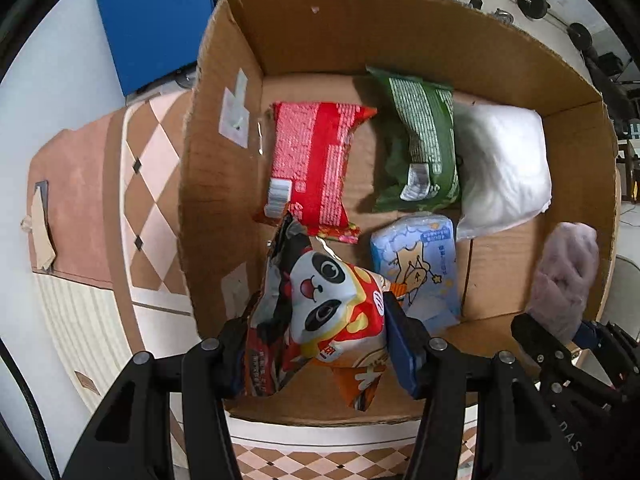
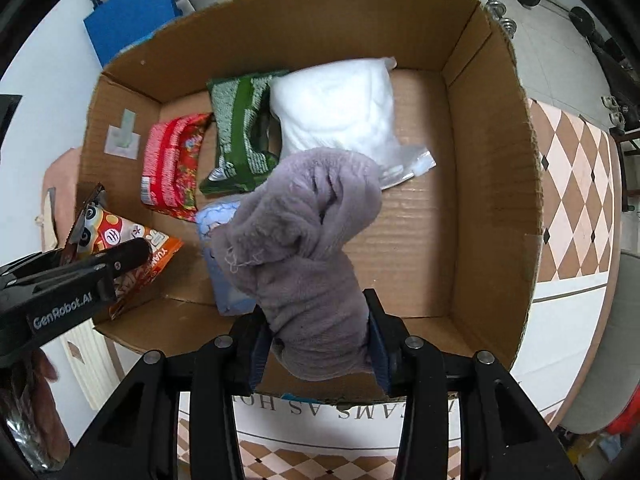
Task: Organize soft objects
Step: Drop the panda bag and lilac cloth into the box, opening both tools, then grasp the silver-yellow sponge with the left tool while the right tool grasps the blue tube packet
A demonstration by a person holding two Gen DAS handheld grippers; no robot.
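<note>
Overhead, both tools hang above the open cardboard box (image 1: 224, 168); left hand-held gripper (image 1: 316, 344) pinches a panda snack bag (image 1: 332, 308) between its pads, jaws moderately apart around the crumpled packet, bag dangling over the box's near-left corner. Right hand-held gripper (image 2: 318, 340) clamps a grey fleece cloth (image 2: 304, 248), bunched and standing up above the box floor near its front wall. Lying on the floor: red packet (image 1: 312, 168) at left, green packet (image 1: 420, 140) beside it, white pouch (image 1: 500, 168) touching the green one, blue tissue pack (image 1: 416, 268) in front.
</note>
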